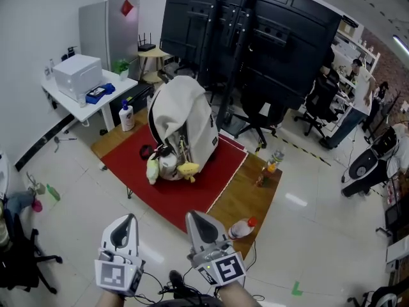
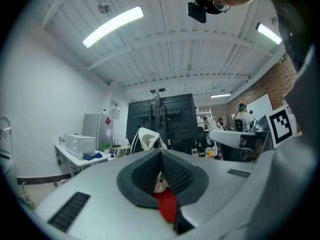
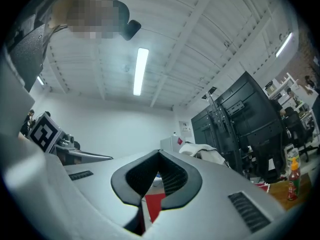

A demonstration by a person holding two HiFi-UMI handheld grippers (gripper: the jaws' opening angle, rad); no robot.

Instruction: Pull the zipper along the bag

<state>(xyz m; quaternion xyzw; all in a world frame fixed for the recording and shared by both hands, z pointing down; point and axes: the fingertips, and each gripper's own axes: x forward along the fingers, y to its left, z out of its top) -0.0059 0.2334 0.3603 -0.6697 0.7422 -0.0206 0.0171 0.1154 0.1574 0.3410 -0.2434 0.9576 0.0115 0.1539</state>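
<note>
1. Our left tongs (image 1: 130,218) are closed pad to pad with nothing between them. They sit low at the near edge of the head view and point toward the surface (image 1: 250,197).
2. Our right tongs (image 1: 193,215) are likewise closed and empty, just beside the left ones.
3. The bag (image 1: 182,120), cream-white, stands upright on a red mat (image 1: 217,171) spread over the middle of the low wooden surface. It is well apart from both tongs.
4. Soft toys (image 1: 171,166) hang at the bag's lower front, on the side facing us.
5. A red-capped bottle (image 1: 241,228) lies at the surface's near corner, close to our right tongs.
6. An orange bottle (image 1: 273,162) stands upright at the right edge, off the mat.
7. A white bottle (image 1: 126,116) stands at the far left end.
</note>
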